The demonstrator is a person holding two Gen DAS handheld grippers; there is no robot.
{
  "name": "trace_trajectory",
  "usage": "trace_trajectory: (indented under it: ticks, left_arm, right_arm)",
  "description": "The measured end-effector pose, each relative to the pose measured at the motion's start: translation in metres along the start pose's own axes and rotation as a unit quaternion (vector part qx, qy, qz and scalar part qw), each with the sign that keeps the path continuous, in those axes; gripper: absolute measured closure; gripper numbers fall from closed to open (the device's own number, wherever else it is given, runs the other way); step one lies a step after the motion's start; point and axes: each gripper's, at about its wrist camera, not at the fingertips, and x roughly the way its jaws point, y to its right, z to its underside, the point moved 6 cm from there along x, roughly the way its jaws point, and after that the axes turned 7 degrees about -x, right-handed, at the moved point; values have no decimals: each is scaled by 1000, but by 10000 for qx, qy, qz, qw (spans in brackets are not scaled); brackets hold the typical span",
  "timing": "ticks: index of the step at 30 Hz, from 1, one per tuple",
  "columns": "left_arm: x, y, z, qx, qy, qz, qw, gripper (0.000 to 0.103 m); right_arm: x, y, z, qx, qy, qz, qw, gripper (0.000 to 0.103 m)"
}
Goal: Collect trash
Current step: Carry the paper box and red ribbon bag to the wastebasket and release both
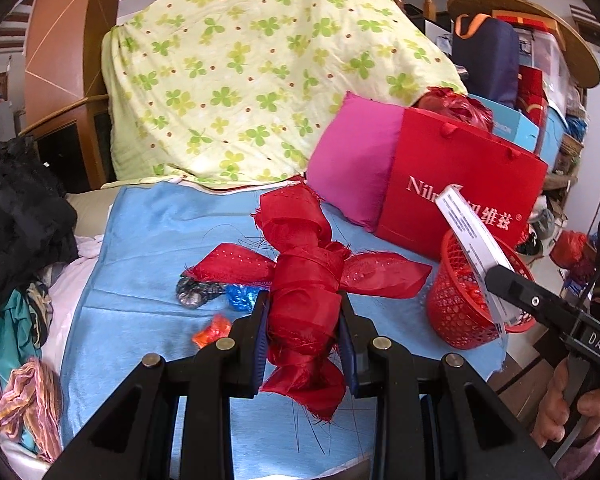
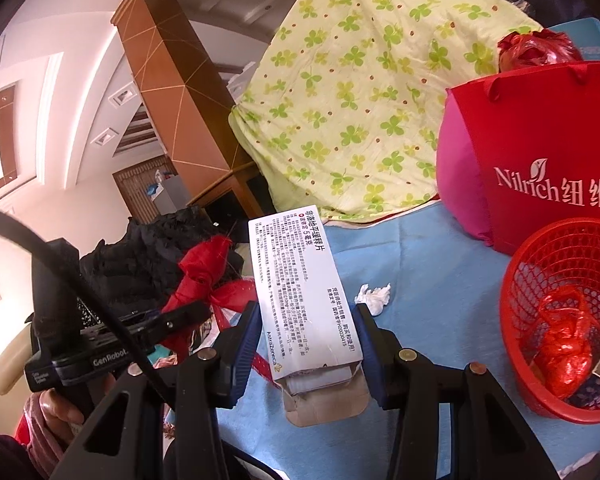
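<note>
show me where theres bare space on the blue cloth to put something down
Bare stretch of blue cloth between the black clothes and red ribbon. Crowded around the red basket, red bag and wrappers.

The white printed medicine carton [image 1: 474, 248] hides part of the red mesh plastic basket [image 1: 456, 300] in our left view. Our right view cuts off the red paper gift bag [image 2: 548, 152] and its lettering at the frame's edge. The small print on the carton [image 2: 300, 280] stays unreadable to us.
</note>
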Motion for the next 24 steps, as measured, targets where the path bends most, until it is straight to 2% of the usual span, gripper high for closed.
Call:
trace_trajectory:
  ticks: [24]
  left_arm:
    - [5, 44, 6, 363, -136, 240, 9990, 71]
  right_arm:
    - [-31, 23, -2, 235, 341, 126, 9991, 54]
